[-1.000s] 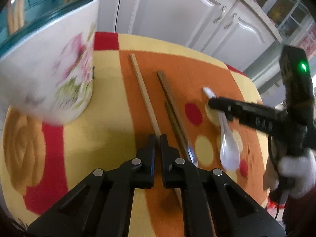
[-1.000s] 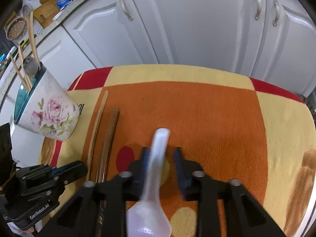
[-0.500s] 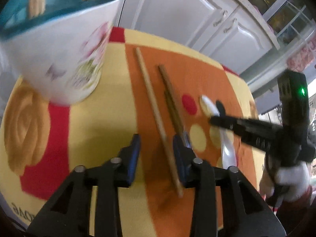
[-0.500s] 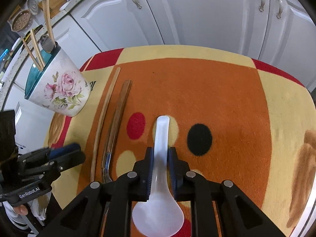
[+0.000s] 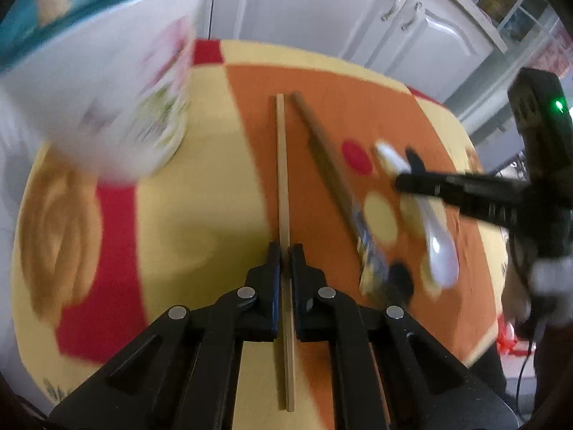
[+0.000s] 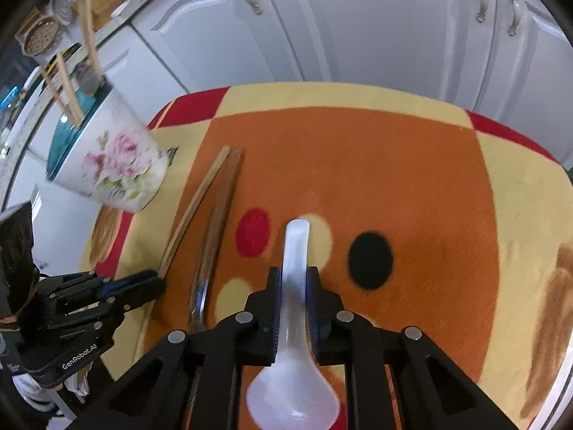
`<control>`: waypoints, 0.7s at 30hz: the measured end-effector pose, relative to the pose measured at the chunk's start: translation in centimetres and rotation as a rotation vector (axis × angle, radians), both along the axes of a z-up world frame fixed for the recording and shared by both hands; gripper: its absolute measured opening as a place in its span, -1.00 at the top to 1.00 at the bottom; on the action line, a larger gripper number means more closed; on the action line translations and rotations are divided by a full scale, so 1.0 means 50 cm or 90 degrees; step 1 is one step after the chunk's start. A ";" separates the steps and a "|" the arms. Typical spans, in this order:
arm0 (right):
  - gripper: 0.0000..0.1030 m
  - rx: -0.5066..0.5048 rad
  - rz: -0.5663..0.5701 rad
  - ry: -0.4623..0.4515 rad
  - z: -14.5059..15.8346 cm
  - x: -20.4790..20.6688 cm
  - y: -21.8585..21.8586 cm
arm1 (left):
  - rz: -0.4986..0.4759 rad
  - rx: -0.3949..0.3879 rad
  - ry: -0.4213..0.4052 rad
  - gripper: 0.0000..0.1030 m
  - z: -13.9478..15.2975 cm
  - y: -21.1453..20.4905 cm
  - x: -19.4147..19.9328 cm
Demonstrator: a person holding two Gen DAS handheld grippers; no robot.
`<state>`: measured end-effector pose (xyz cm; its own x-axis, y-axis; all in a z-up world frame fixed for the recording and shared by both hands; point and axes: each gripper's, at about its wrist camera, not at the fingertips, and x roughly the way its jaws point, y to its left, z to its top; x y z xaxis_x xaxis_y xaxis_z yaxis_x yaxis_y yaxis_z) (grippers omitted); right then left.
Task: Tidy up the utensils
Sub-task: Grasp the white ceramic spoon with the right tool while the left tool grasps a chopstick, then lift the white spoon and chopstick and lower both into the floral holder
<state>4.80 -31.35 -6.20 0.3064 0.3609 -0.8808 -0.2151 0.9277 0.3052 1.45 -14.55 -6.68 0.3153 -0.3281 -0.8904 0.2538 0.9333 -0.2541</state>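
Observation:
My left gripper (image 5: 285, 251) is shut on a light wooden chopstick (image 5: 281, 165) that lies lengthwise on the cloth; it also shows in the right wrist view (image 6: 195, 208). My right gripper (image 6: 294, 276) is shut on the handle of a white ceramic spoon (image 6: 295, 251), bowl toward the camera; the spoon also shows in the left wrist view (image 5: 435, 240). A floral white holder with a teal inside (image 6: 104, 165) stands at the left and holds wooden utensils (image 6: 89, 39). It is blurred in the left wrist view (image 5: 107, 93).
A dark wooden-handled metal utensil (image 5: 333, 179) lies beside the chopstick, also in the right wrist view (image 6: 218, 222). All rest on a small table under an orange, yellow and red cloth (image 6: 358, 165). White cabinet doors (image 6: 358, 18) stand behind.
My left gripper opened, moved over the light chopstick and shut on it. My right gripper shut on the spoon handle.

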 end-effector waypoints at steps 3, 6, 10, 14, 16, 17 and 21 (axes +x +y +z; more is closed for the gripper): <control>0.76 0.005 0.015 0.004 0.003 -0.020 0.001 | -0.028 0.006 0.018 0.92 0.003 0.017 -0.041; 0.75 0.006 0.017 0.013 -0.001 -0.020 -0.002 | -0.042 0.001 0.029 0.92 0.009 0.018 -0.050; 0.45 0.020 0.010 0.014 0.001 -0.008 -0.003 | -0.020 0.028 -0.009 0.56 0.025 0.004 -0.013; 0.53 0.003 0.023 0.003 0.000 0.006 0.005 | -0.003 0.068 -0.027 0.48 0.018 -0.024 0.044; 0.75 -0.003 0.026 -0.004 -0.003 0.012 0.009 | -0.003 0.077 -0.027 0.48 0.009 -0.038 0.073; 0.75 -0.002 0.028 -0.005 -0.003 0.014 0.010 | -0.004 0.082 -0.036 0.49 0.010 -0.044 0.080; 0.76 0.006 0.030 -0.031 0.020 0.007 0.011 | -0.020 0.067 -0.033 0.92 0.008 -0.044 0.106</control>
<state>5.15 -30.80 -5.19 0.3309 0.3841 -0.8620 -0.2732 0.9133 0.3021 6.77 -16.73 -6.27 0.3530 -0.2446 -0.9031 0.2937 0.9454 -0.1413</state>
